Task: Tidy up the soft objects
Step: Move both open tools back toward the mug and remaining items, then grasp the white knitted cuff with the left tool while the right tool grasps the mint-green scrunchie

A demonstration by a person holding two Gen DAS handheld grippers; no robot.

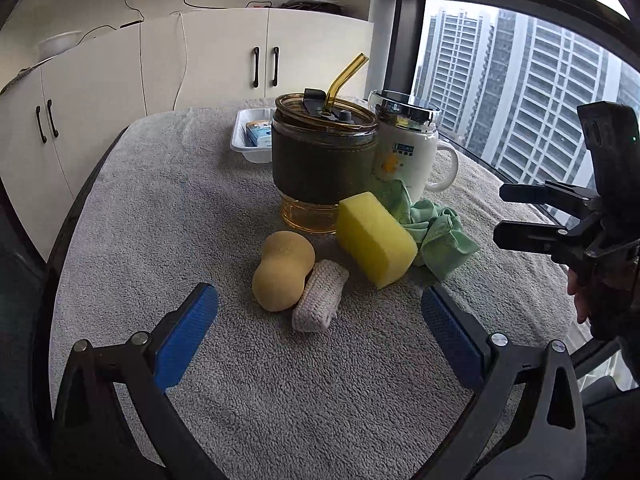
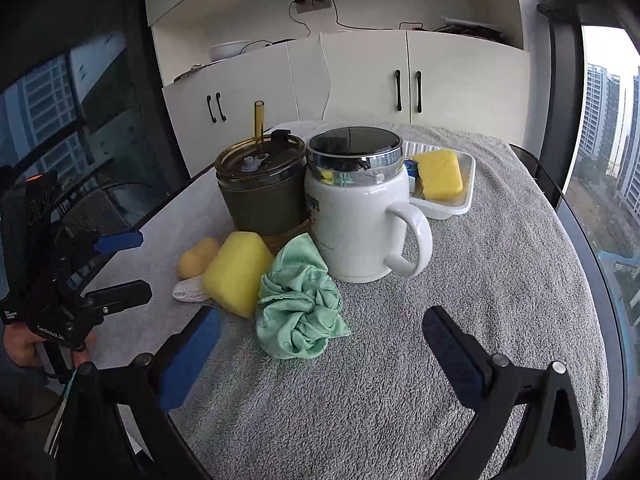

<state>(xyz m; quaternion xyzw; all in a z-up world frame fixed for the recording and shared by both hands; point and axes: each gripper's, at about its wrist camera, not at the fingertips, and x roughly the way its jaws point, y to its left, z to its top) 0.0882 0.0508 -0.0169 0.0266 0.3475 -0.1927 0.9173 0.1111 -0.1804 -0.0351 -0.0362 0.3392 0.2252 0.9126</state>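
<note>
On the grey towel lie a tan peanut-shaped sponge, a pale knitted cloth roll, a yellow sponge block and a crumpled green cloth. My left gripper is open and empty, just short of the tan sponge and the roll; it shows at the left of the right wrist view. My right gripper is open and empty, close behind the green cloth; it shows at the right of the left wrist view.
A green-sleeved glass tumbler with a straw and a white lidded mug stand behind the soft things. A white tray at the back holds another yellow sponge and a blue packet. Cabinets stand behind.
</note>
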